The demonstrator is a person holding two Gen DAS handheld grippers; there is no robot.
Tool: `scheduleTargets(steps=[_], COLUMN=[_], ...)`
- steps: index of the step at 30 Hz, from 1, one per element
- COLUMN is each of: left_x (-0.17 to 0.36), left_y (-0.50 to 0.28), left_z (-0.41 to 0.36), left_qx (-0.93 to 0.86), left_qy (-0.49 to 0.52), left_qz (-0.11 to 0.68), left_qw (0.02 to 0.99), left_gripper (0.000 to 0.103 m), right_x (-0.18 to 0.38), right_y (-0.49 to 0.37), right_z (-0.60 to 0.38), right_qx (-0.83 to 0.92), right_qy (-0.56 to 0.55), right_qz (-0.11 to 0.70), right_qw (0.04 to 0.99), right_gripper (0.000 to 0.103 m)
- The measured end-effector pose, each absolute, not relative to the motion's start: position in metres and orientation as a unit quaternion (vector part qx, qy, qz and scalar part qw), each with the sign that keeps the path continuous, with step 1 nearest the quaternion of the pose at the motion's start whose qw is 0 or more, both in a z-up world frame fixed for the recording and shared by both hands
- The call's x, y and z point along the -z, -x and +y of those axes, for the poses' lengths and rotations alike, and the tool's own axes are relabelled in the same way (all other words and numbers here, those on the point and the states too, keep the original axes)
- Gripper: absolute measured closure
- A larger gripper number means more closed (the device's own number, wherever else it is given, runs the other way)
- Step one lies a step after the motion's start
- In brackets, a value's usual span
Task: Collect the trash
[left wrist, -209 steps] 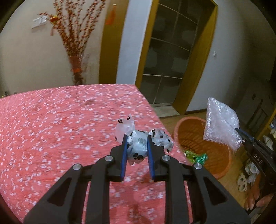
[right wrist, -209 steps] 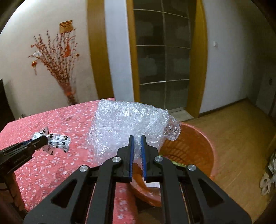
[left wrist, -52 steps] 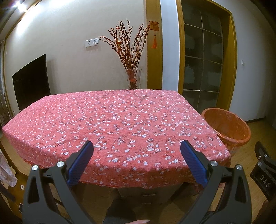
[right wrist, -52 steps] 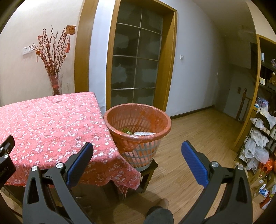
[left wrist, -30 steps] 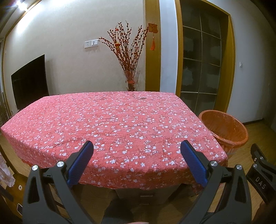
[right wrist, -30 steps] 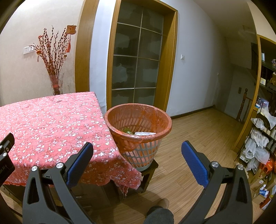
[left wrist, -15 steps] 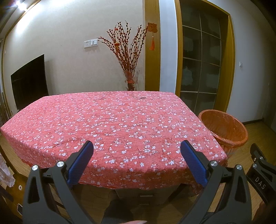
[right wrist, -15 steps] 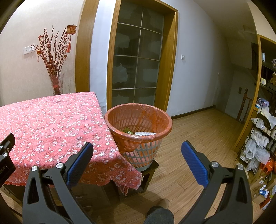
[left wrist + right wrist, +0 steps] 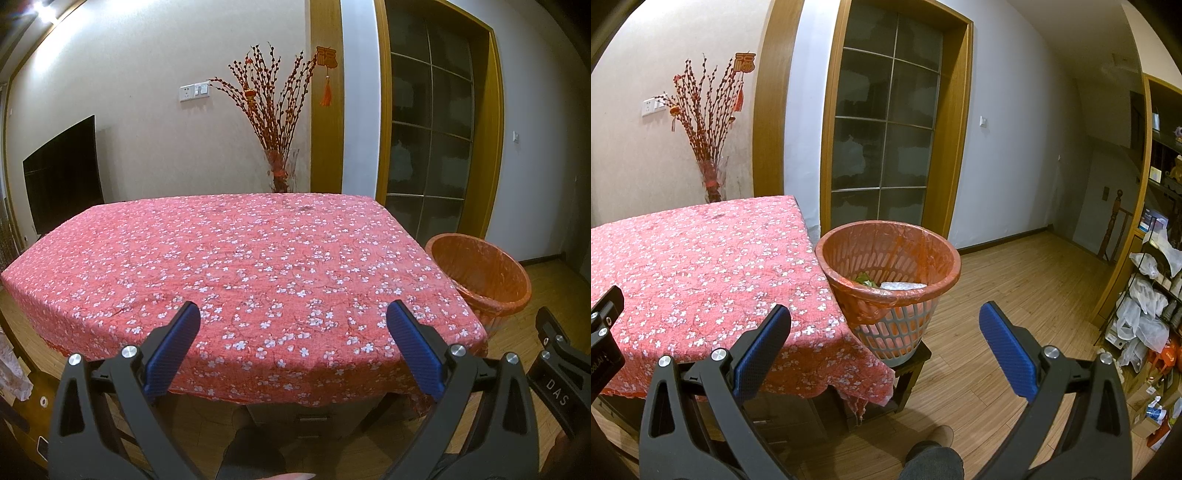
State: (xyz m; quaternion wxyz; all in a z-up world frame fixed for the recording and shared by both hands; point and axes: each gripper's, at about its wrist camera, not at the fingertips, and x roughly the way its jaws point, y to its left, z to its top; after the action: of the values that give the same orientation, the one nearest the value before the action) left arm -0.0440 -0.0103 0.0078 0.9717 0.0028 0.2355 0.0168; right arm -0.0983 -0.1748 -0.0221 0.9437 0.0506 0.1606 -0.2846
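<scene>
Task looks about done, judging by the layout: the red floral tablecloth (image 9: 236, 258) shows no trash on any part visible in either view, and the orange basket (image 9: 886, 254) already holds scraps, a green wrapper (image 9: 864, 279) and a clear plastic/bubble-wrap piece (image 9: 903, 285), both low inside against the basket's near wall. Whether more lies deeper can't be told.

Left gripper (image 9: 293, 347) has its jaws spread wide, nothing between them; right gripper (image 9: 884, 347) likewise, fully apart and empty. Both sit back from the basket, w/ the left one facing the table beside it.

Basket stands upright on a small dark stool (image 9: 912, 360), touching or just off the table's right edge. Its long axis runs vertical, mouth pointing up, rim wider than base. Probably nothing left except a check for strays.
</scene>
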Motion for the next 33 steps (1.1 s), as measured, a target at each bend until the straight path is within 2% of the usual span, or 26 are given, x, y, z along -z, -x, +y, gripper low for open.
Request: scheduleTargets(steps=[33], left_x=[-0.0014], left_y=[0.042], left_z=[-0.0065], left_qx=[-0.012], left_qy=[-0.003], left_qz=[0.246], left_qw=[0.969], left_gripper=[0.004], right_x=[0.0255], right_y=[0.0984], right_z=[-0.1764], right_qx=[0.282], right_qy=[-0.052], right_qz=[0.164], right_qw=[0.944], right_gripper=[0.002])
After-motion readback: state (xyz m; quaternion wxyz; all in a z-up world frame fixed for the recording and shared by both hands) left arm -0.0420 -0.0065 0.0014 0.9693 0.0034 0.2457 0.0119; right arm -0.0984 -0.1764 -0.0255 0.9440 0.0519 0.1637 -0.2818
